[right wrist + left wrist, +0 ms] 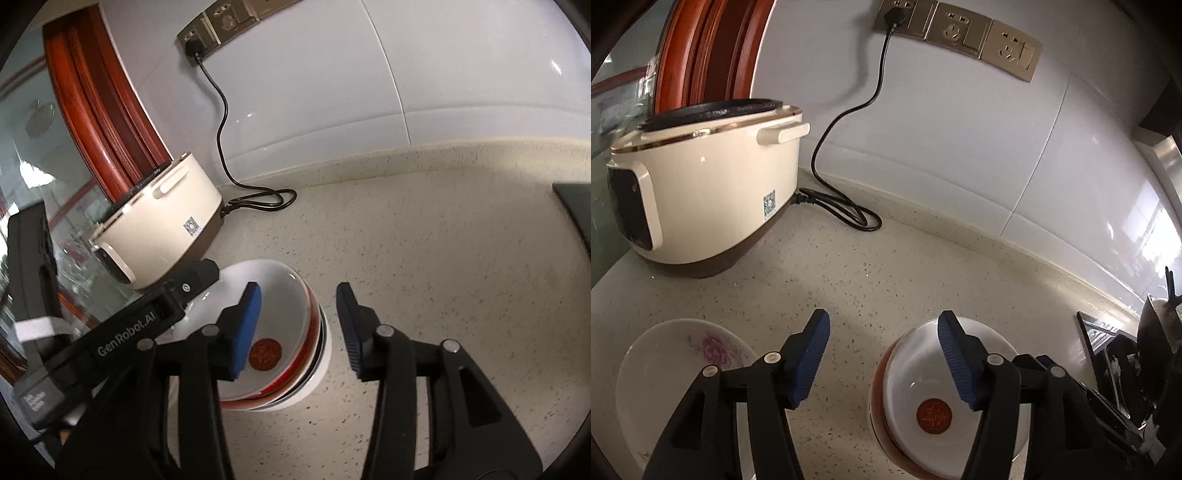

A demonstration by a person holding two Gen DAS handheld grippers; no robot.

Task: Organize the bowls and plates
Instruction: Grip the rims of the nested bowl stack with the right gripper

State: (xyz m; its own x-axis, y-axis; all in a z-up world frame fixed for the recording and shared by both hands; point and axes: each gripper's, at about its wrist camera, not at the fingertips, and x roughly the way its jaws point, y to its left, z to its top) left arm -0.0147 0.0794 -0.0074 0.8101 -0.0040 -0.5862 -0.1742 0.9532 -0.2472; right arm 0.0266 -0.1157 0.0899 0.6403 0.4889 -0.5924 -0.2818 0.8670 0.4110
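Speckled cream stone table [886,266], matte, with a rounded upstand where it meets the glossy white tiled wall [960,129].

Stack of bowls [295,332]: glazed white ceramic, round, nested, red and dark bands showing at the rims; the top bowl carries a round red seal mark on its floor. In the left wrist view the same stack [923,387] sits low right of centre on the table. A white plate [676,369], shallow and glossy with a purple flower print, lies on the table to the left of the stack, apart from it.

Left gripper [884,358]: jaws spread, ribbed blue pads, nothing between them; the right pad overlaps the stack's rim in view, contact cannot be told. Right gripper [299,328]: jaws spread wide, the bowl rim lying between them in view, touching or not unclear.

Rice cooker [701,192], cream plastic with rounded corners and a brown base, stands back left by the wall; its black cord [849,110] runs up to a brass-toned socket strip [960,33]. Bare table lies between the cooker and the dishes, and to the right of the stack.
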